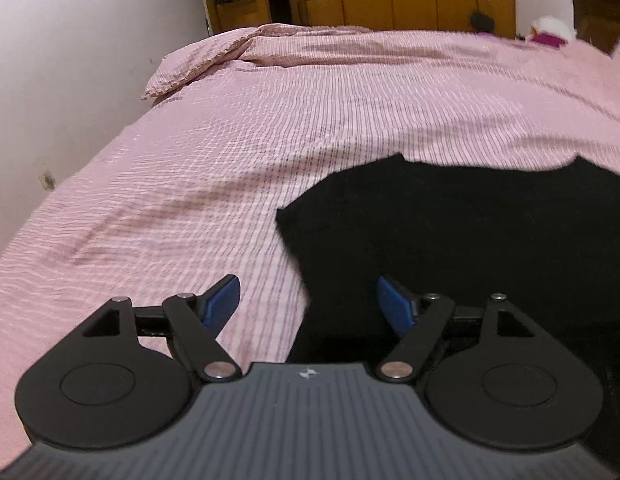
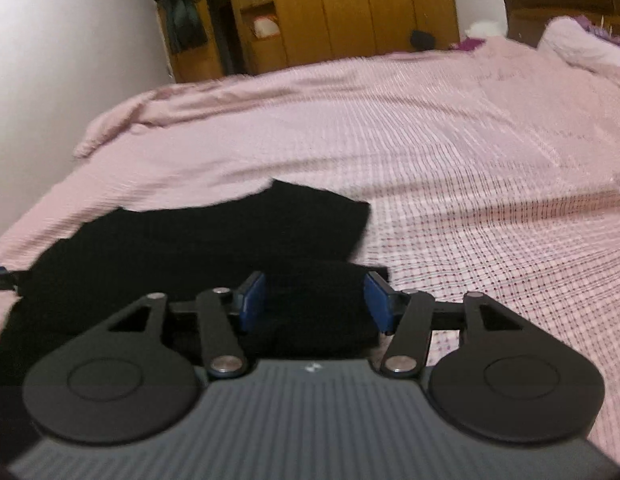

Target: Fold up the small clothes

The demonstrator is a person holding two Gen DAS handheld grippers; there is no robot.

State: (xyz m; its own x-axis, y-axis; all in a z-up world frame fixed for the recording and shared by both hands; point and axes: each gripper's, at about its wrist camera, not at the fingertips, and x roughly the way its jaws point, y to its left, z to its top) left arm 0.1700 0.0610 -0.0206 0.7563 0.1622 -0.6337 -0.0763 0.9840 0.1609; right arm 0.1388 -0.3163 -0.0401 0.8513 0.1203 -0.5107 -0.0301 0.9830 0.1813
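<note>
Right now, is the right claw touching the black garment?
Cannot tell. In the right wrist view the open right claw straddles the black garment; dark cloth and blur hide any contact or gap.

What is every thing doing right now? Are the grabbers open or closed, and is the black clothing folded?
left gripper: open, fingers wide apart, holding nothing, at the garment's left edge.
right gripper: open, black fabric bunched between its fingers, not pinched.
black garment: lying on the bed, mostly spread out, near edge rumpled.
pink checked bedsheet: spread over the bed, lightly wrinkled.
wooden wardrobe: doors shut.
</note>
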